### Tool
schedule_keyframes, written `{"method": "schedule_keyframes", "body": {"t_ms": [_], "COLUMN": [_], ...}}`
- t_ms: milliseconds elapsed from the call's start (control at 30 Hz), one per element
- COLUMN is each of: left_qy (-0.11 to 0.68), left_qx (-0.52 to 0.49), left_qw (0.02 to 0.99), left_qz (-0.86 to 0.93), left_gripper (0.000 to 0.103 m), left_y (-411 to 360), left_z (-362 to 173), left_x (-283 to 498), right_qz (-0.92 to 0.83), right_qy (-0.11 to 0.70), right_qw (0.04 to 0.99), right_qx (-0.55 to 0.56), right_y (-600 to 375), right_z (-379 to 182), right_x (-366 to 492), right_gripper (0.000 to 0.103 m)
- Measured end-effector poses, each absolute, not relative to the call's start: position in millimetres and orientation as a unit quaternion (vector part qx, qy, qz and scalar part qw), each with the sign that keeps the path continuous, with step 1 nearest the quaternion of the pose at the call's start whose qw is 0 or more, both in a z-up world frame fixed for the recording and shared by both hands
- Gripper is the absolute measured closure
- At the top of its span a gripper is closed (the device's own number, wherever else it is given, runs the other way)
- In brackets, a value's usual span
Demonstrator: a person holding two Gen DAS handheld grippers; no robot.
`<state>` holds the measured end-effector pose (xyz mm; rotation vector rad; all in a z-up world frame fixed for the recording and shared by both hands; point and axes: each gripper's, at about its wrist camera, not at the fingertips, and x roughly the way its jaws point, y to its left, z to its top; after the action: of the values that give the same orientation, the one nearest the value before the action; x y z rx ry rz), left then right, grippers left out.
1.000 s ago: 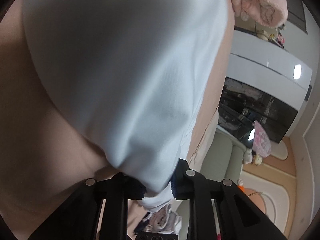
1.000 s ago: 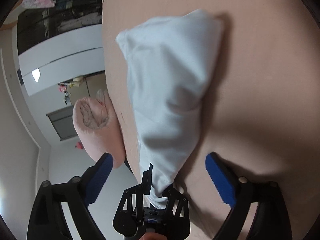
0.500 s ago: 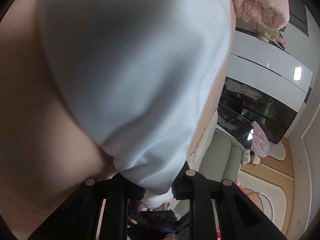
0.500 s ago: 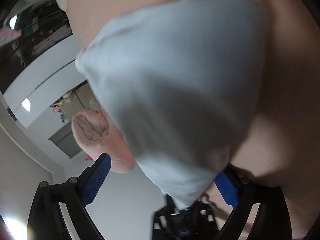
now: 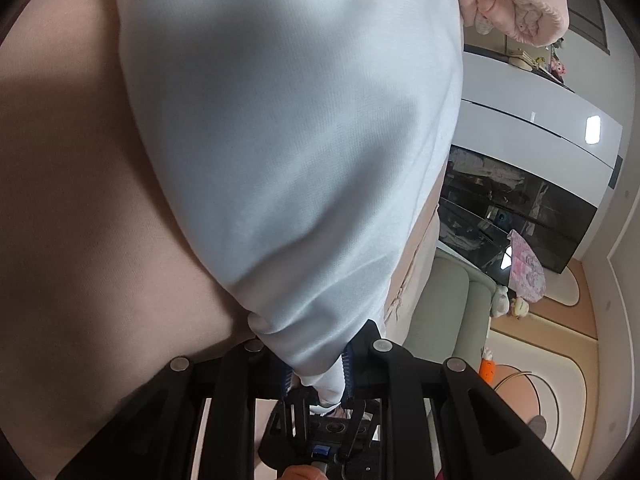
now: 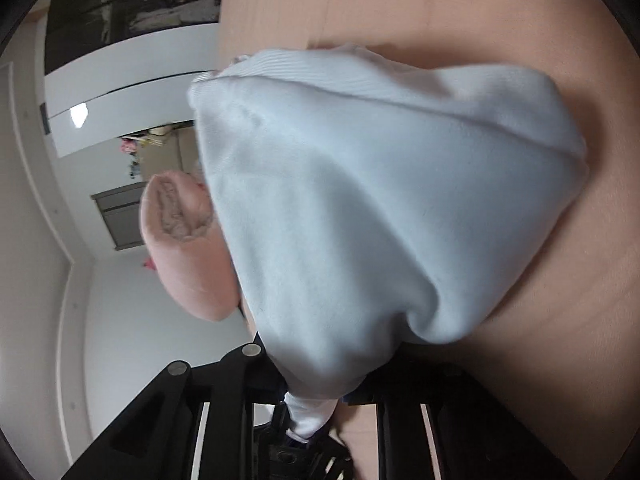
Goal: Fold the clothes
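Left wrist view shows the soft, pale blue knit garment bunched up over the smooth peach-pink bed sheet. The left gripper is nearly shut and pinches one end of it. In the right wrist view, the right gripper is closing its jaws, and the other end of the garment sits pinched between them. A rolled pink fuzzy blanket lies just beside the garment.
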<state>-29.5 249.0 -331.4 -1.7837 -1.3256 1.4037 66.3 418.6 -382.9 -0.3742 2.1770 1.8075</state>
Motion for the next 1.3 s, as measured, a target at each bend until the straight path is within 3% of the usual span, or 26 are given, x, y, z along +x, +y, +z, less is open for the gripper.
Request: {"method": "schedule_keyframes", "body": {"t_ms": [200, 467, 700, 933, 1300], "left_qy": [-0.506, -0.485, -0.488, -0.472, -0.475], "left_qx": [-0.634, -0.644, -0.656, -0.651, -0.638], "left_qw": [0.268, 0.265, 0.264, 0.278, 0.289], "left_qz": [0.520, 0.529, 0.512, 0.526, 0.532], "left_gripper": [0.083, 0.082, 0.084, 0.089, 0.090], "left_y": [228.5, 224.2, 219.0, 215.8, 232.6], "left_z": [-330.6, -336.0, -347.3, -347.0, -340.4], "left_x": [-32.5, -39.7, -42.6, -37.3, -36.3], "right_qz": [0.637, 0.654, 0.793, 0.841, 0.888], "right_qy": [0.741, 0.712, 0.419, 0.195, 0.008], "right_qw": [0.160, 0.180, 0.269, 0.307, 0.227], "right_qx": [-0.142, -0.183, -0.352, -0.401, -0.401], "right_y": [414.2, 414.4, 391.1, 359.2, 297.4], "right_z": [-375.7, -367.2, -294.9, -247.3, -190.3], "right_x": [59.7, 53.2, 0.0, -48.6, -78.1], "right_gripper": [0.083, 0.086, 0.086, 0.088, 0.089]}}
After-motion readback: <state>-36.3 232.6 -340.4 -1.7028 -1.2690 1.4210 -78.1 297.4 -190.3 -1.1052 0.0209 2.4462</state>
